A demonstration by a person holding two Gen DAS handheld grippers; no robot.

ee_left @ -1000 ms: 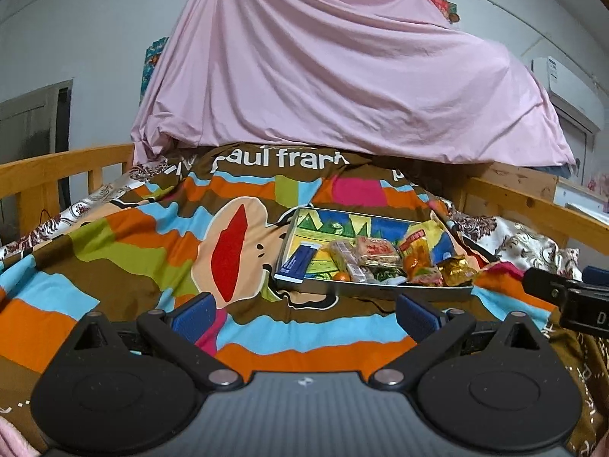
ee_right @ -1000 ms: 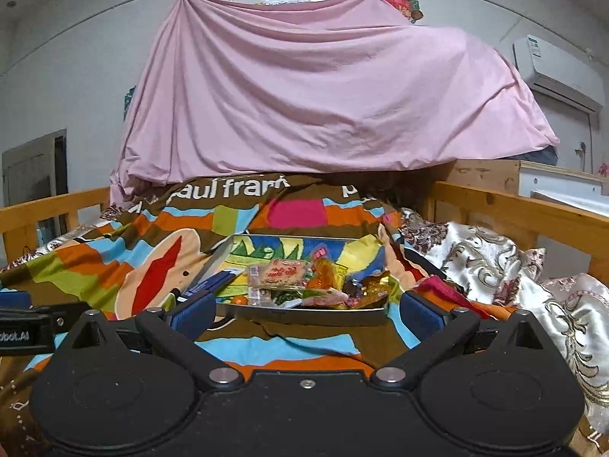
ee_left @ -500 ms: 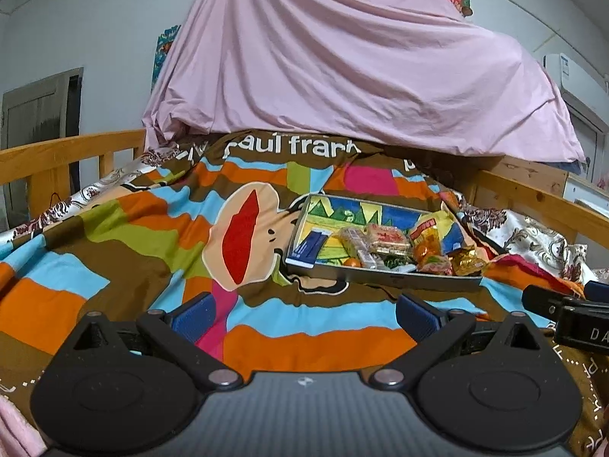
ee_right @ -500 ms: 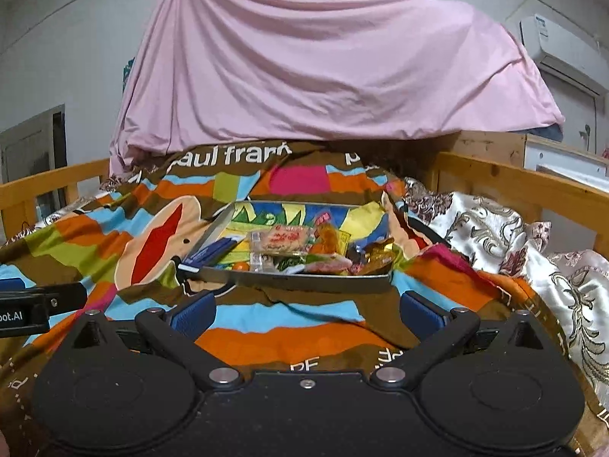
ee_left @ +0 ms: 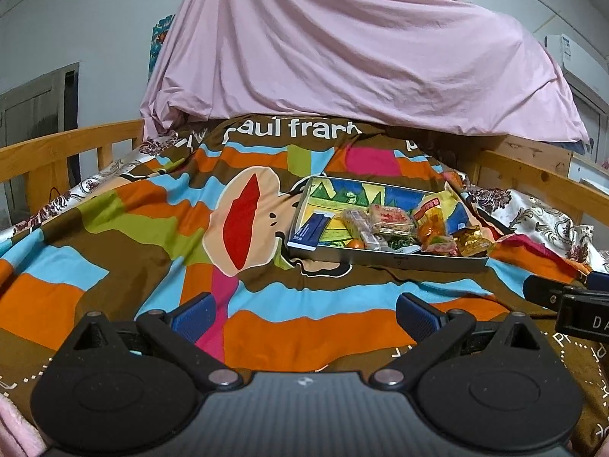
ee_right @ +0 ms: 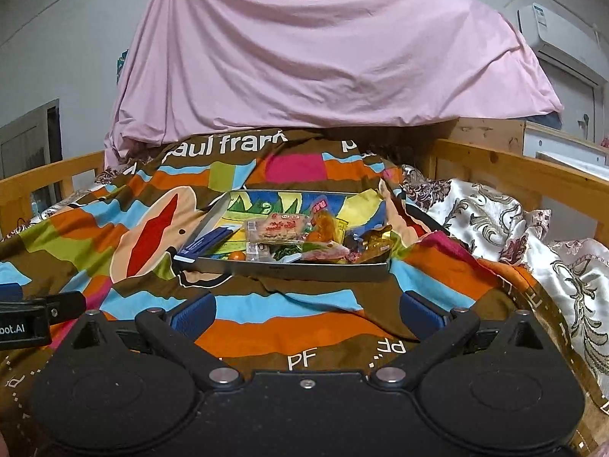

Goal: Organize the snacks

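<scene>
The left tool [ee_left: 302,314] stands wide, its blue-padded fingers holding nothing, and the right tool [ee_right: 306,314] is the same, wide and without load; both hang low over the striped multicolour bedspread [ee_left: 114,236], well apart from the shallow grey metal tray with a painted bottom [ee_left: 384,259]. All the wrapped snacks [ee_left: 396,224] lie inside this tray: a flat dark-blue packet [ee_left: 310,228] leans on the tray's left wall, and the other packets, red-and-white, orange and golden, are heaped toward the tray's right front corner, some overlapping. This heap could be snacks waiting for sorting or a collection already gathered; I cannot tell which. For any pick from the tray, I judge it better to come from above on a packet that lies free, gripping across its short side, so the neighbours are not dragged. The blue packet's long axis points from the tray's front-left corner toward its back wall; the tray's own long axis runs left to right.
</scene>
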